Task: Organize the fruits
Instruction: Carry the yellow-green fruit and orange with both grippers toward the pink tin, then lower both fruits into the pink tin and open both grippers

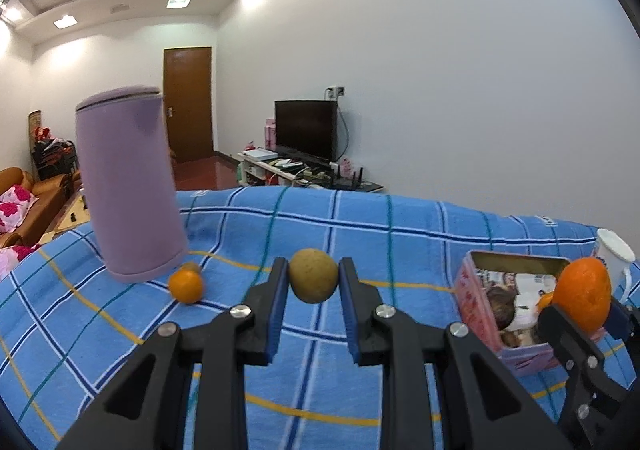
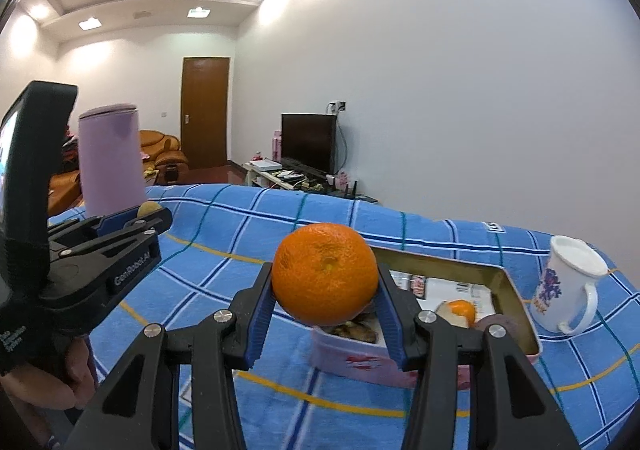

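Above the blue checked cloth [image 1: 360, 226], the left gripper [image 1: 313, 282] pinches a brownish-green fruit [image 1: 313, 276] between its blue pads, lifted clear of the cloth. Just left of it a small orange [image 1: 185, 286] lies on the cloth, touching the foot of a purple canister [image 1: 130, 185] that stands upright. To the right, the right gripper [image 2: 325, 290] clamps a big orange [image 2: 325, 273] between its fingers, held in the air over the near end of a pink tin [image 2: 516, 302]. Inside the tin lie printed paper, a partly peeled orange piece [image 2: 460, 312] and a dark round fruit [image 2: 500, 326]; other dark contents under the big orange are hard to make out. Just right of the tin stands a white mug [image 2: 568, 286], apart from it, handle facing the near side.
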Motion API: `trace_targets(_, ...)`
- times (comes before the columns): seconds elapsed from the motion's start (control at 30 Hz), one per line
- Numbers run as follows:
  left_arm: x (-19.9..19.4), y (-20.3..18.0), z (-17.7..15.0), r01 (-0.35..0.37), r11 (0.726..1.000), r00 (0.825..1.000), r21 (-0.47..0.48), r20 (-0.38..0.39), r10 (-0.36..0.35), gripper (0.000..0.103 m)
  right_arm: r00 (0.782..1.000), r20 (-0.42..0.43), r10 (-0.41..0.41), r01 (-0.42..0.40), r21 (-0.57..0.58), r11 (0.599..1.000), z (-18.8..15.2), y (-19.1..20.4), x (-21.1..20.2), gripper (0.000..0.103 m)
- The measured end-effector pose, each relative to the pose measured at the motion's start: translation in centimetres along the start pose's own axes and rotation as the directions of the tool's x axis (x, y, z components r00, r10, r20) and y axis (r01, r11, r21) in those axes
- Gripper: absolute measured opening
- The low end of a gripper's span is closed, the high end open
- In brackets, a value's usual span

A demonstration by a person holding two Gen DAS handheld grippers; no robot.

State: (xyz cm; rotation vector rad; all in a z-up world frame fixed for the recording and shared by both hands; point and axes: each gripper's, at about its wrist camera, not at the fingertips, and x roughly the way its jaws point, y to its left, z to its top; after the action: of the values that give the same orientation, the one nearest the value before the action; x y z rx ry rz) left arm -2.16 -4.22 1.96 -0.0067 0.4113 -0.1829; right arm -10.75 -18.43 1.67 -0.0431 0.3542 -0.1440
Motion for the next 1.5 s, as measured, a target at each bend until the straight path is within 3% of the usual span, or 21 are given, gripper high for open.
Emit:
trace_targets(0.53, -0.2, -6.6, 1.3, 0.104, 0.994, 0.994, 0.044, 0.033, -0.105, 0.027, 0.992, 0.007, -0.127, 0.126, 0.085, 0.988, 0.4, -7.8, 0.3, 0.050)
trace_targets(0.93, 0.9, -11.5, 2.1, 0.170, 0.981, 0.984, 0.089, 0.032, -0.173, 0.027, 0.970, -0.025, -0.242, 0.243, 0.184, 0.953, 0.5, -14.5, 0.9, 0.050)
trace_targets(1.03, 1.5, -12.9, 2.0, 0.196, 0.977, 0.981, 0.080, 0.003, -0.196, 0.027, 0.964, -0.049, -0.260, 0.265, 0.204, 0.942, 0.4, -15.8, 1.6, 0.050)
trace_targets(1.27, 3.4, -16.3, 0.2, 0.222, 0.968, 0.974, 0.118, -0.067, -0.215, 0.027, 0.965, -0.114, -0.237, 0.258, 0.234, 0.937, 0.1, -16.6, 4.3, 0.050)
trace_targets(1.5, 5.1, -16.9, -0.6, 0.222, 0.967, 0.971, 0.125, -0.119, -0.207, 0.027, 0.964, -0.195, -0.181, 0.222, 0.220, 0.950, -0.3, -16.1, 7.0, 0.050)
